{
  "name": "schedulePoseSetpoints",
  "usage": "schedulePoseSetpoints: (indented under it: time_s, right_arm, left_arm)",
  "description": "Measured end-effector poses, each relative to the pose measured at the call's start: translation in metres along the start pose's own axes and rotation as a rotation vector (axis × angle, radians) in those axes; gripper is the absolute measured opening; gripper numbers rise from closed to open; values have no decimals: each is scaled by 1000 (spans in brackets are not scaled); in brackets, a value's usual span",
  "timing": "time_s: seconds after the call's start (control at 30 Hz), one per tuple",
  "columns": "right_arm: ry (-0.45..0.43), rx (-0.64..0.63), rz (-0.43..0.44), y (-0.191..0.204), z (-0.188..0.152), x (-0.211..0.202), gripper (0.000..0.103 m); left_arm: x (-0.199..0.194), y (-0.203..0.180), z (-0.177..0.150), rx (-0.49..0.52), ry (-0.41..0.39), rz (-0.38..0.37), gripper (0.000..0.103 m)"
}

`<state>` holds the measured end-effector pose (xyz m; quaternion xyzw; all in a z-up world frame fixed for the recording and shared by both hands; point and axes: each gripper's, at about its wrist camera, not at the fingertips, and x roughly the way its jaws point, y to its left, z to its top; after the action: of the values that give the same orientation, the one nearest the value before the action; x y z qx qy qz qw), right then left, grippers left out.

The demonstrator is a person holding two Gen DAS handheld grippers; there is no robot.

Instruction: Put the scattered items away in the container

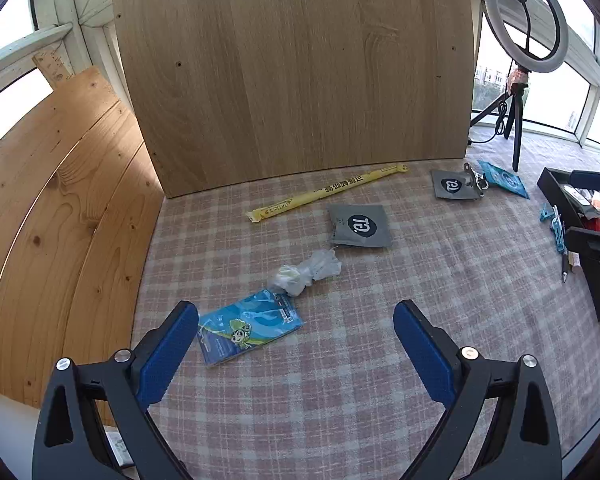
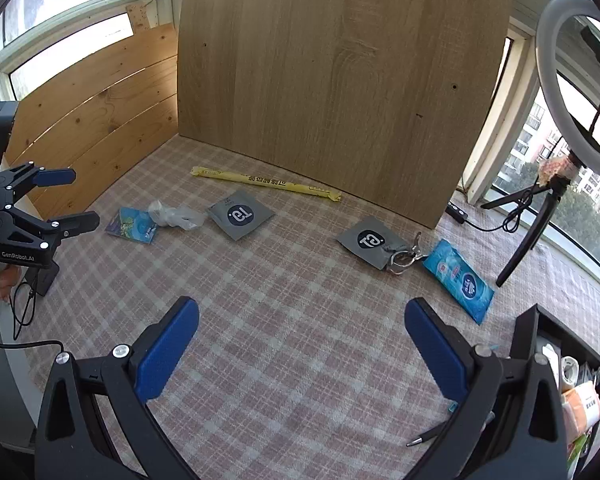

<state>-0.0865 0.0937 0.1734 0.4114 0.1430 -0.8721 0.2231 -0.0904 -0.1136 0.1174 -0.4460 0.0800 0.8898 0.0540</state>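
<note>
Over the checked cloth, my left gripper (image 1: 296,310) is open and holds nothing. A blue cartoon packet (image 1: 248,326) lies just past its left finger. Beyond that lie a crumpled white plastic bag (image 1: 306,272), a grey sachet (image 1: 360,226) and a long yellow stick packet (image 1: 328,192). My right gripper (image 2: 302,308) is also open and empty above bare cloth. Ahead of it to the right lie a second grey sachet (image 2: 370,240), a metal key clip (image 2: 406,256) and a blue wipes pack (image 2: 460,278). The black container (image 2: 528,328) sits at the right edge with several items inside.
A large wooden board (image 2: 340,80) stands upright at the back, with pine planks (image 1: 60,220) along the left. A ring light on a tripod (image 2: 580,80) stands at the back right. A pen (image 2: 424,436) and a blue clip (image 1: 554,224) lie beside the container.
</note>
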Motion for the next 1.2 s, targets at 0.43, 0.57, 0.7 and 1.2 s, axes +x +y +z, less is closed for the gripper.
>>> schedulePoseSetpoints:
  time_s: [0.43,0.57,0.7,1.2]
  right_arm:
    - [161,-301,183,37,61,127,103]
    - [180,-322,216,37,73,162,103]
    - [208,-345,247,38,82,189,103]
    - [325,-470,293,58,92,241,103]
  left_arm:
    - [84,3,27,158,143,-70,90]
    - [102,3,30,196,179,-88,90]
    - [112,2,34,220,199,-98,90]
    - [139,8,40,232,273,-148,64]
